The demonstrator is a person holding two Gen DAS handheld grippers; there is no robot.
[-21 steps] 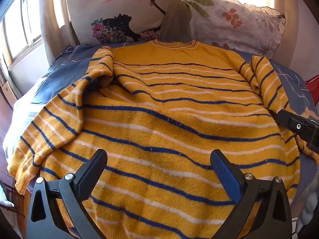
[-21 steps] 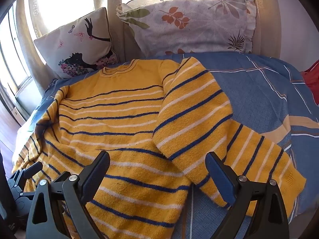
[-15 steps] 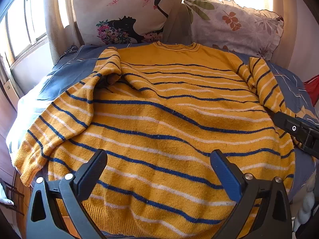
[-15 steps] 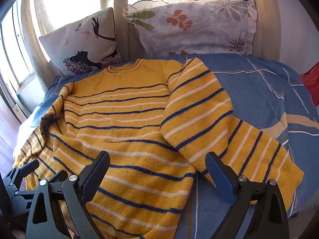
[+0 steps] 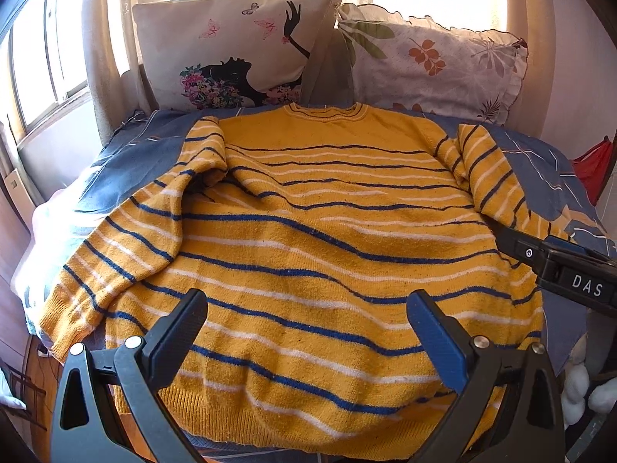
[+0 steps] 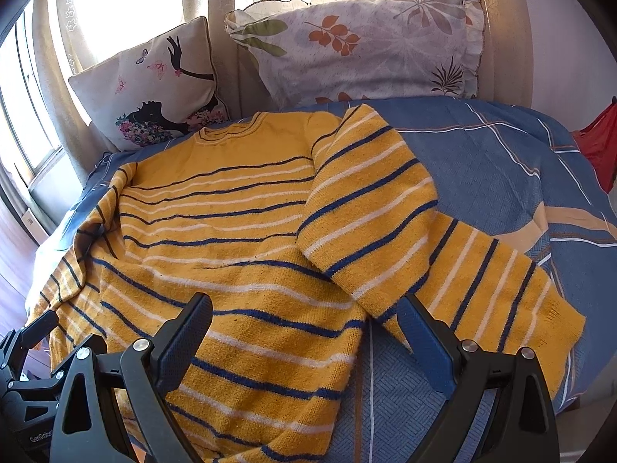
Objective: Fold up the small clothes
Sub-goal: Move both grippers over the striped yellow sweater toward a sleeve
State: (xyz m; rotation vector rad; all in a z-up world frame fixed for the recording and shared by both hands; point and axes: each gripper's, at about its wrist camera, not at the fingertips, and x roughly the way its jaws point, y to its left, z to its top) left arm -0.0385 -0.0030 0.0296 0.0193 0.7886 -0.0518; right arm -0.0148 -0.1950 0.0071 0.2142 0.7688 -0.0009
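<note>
Sweater (image 5: 308, 254); two pillows (image 5: 227, 50); spread tools (image 5: 308, 332).

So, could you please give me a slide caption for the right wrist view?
Open right tongs above a yellow striped sweater spread on a blue bedsheet, one sleeve folded inward.

One yellow striped sweater (image 5: 308, 254), with two sleeves, lies on one blue bedspread (image 6: 482, 162). Two pillows stand beyond the sweater's collar: one with a silhouette print (image 5: 231, 50) and one with a leaf print (image 5: 432, 65). Two grippers, left (image 5: 308, 324) and right (image 6: 304, 320), flank its hem.
</note>
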